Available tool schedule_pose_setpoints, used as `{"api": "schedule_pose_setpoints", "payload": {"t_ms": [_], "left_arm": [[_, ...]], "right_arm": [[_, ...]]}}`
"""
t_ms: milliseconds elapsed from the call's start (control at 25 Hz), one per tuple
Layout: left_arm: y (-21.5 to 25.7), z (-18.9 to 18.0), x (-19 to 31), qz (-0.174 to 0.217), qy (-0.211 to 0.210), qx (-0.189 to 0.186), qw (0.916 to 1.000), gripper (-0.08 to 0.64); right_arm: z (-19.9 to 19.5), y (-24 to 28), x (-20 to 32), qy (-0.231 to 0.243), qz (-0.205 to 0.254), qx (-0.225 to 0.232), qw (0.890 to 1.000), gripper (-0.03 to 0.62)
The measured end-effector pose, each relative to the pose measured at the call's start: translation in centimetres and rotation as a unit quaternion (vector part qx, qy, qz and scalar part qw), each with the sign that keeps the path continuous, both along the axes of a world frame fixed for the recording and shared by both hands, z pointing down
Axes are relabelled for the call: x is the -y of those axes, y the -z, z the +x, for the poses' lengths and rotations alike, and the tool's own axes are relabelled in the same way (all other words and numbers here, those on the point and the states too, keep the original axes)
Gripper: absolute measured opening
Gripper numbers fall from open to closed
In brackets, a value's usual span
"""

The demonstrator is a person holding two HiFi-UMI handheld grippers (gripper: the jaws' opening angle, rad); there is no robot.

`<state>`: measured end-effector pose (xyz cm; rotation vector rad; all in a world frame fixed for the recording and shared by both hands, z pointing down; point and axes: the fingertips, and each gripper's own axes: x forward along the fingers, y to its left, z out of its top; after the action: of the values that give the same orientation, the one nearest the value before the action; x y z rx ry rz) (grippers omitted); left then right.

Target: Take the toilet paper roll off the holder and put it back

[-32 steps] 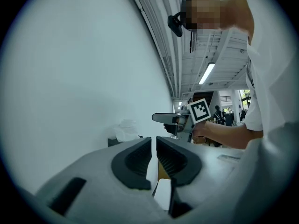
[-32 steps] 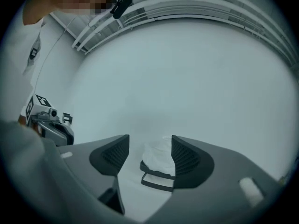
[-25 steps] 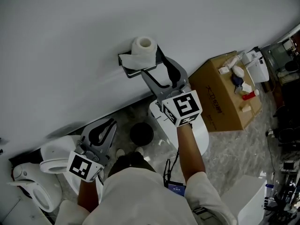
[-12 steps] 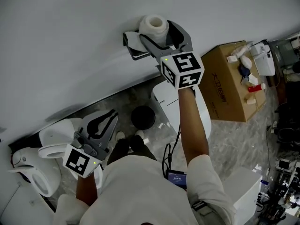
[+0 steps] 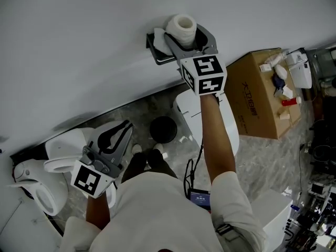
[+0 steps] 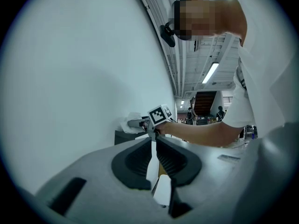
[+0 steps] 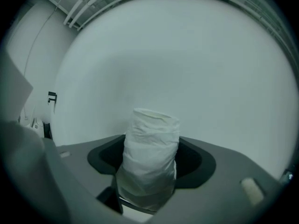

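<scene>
At the top middle of the frame, the toilet paper roll (image 5: 184,25) stands on its black holder (image 5: 156,54) on the white wall (image 5: 79,46). A cardboard box (image 5: 262,104) sits at the right and a toilet (image 5: 58,151) at the lower left. My right gripper (image 5: 186,35) has just been closing its jaws, and they squeeze the roll. My left gripper (image 5: 122,133) is low down with its jaws almost together, holding nothing.

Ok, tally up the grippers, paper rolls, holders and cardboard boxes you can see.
grippers: 2 (left gripper, right gripper)
roll: 1
holder: 1
box: 1
total: 5
</scene>
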<state>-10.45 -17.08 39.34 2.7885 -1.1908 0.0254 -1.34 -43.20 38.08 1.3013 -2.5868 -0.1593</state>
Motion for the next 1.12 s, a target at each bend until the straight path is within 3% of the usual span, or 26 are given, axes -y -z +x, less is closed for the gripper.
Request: {"api": "schedule_pose_setpoints", "payload": {"t_ms": [320, 600, 840, 1120], "left_arm": [[0.5, 0.2, 0.0, 0.006, 0.003, -0.002, 1.0, 0.034], [1.1, 0.4, -0.3, 0.016, 0.006, -0.004, 0.9998, 0.031], [2.1, 1.0, -0.7, 0.03, -0.003, -0.009, 0.9995, 0.029], [2.8, 2.8, -1.1, 0.04, -0.025, -0.014, 0.9988, 0.029]], "right_arm": [[0.3, 0.0, -0.2, -0.003, -0.006, 0.002, 1.0, 0.31], [0.9, 3.1, -2.5, 0.007, 0.02, 0.025, 0.999, 0.31], [2.4, 7.3, -7.8, 0.022, 0.053, 0.048, 0.997, 0.31], [5.5, 10.2, -16.2, 0.039, 0.07, 0.041, 0.996, 0.31]]}}
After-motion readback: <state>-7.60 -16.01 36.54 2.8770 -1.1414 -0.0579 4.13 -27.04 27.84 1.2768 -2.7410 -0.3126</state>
